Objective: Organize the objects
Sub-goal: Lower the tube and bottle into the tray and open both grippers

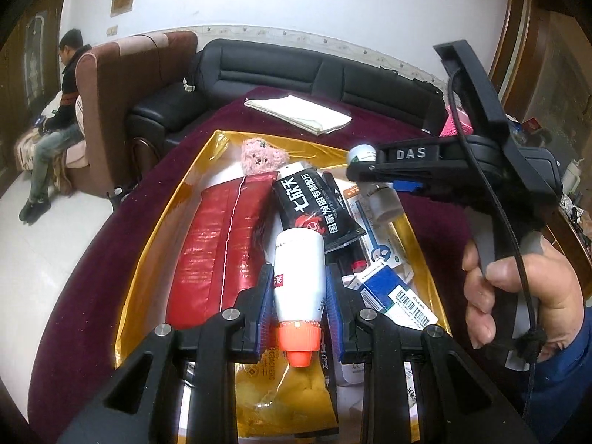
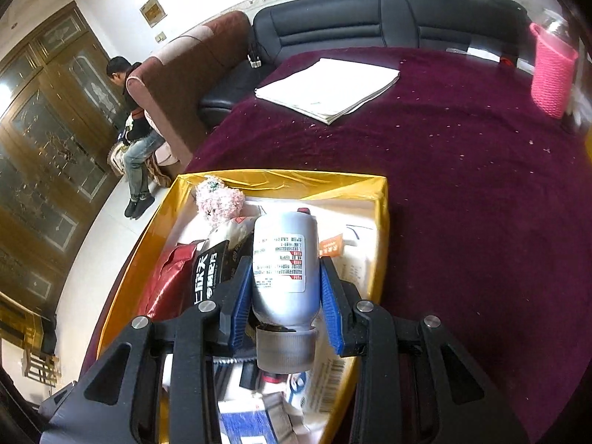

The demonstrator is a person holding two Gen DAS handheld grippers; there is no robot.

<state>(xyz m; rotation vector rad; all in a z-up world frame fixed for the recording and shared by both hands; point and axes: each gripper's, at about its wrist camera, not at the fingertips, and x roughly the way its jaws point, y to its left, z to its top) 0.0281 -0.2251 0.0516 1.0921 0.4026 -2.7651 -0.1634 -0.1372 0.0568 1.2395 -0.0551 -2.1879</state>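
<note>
Bottles are pinched over the gold box [image 2: 381, 199]: left gripper [image 1: 298, 307] grips the white bottle [image 1: 299, 277], right gripper [image 2: 285, 296] the grey bottle [image 2: 285, 266], so I would lower each into a free gap, then spread the fingers.

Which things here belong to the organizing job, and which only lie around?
Job:
- gold box
- white bottle in left gripper
- silver bottle in right gripper
- red packet, black packet

Lying around:
- papers
- pink sleeve
- sofa
</note>
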